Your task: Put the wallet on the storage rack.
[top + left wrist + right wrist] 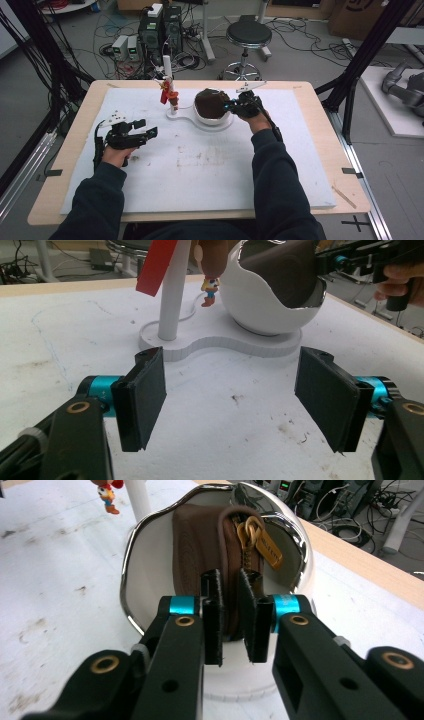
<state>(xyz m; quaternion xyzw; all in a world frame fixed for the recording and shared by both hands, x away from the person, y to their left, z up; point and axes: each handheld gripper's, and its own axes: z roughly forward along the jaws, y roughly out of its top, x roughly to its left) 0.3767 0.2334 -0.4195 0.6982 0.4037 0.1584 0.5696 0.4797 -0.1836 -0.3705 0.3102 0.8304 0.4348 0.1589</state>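
Brown leather, a zipped pouch (210, 555), is standing on edge inside the white bowl (135, 580), its long axis running up and away from the right gripper (231, 617), whose jaws are pinching its near edge. Well to the bowl's left, the left gripper (131, 134) is hovering wide open, holding nothing.

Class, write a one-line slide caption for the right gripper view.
Right gripper clamps the edge of a brown zip pouch sitting in a white bowl.
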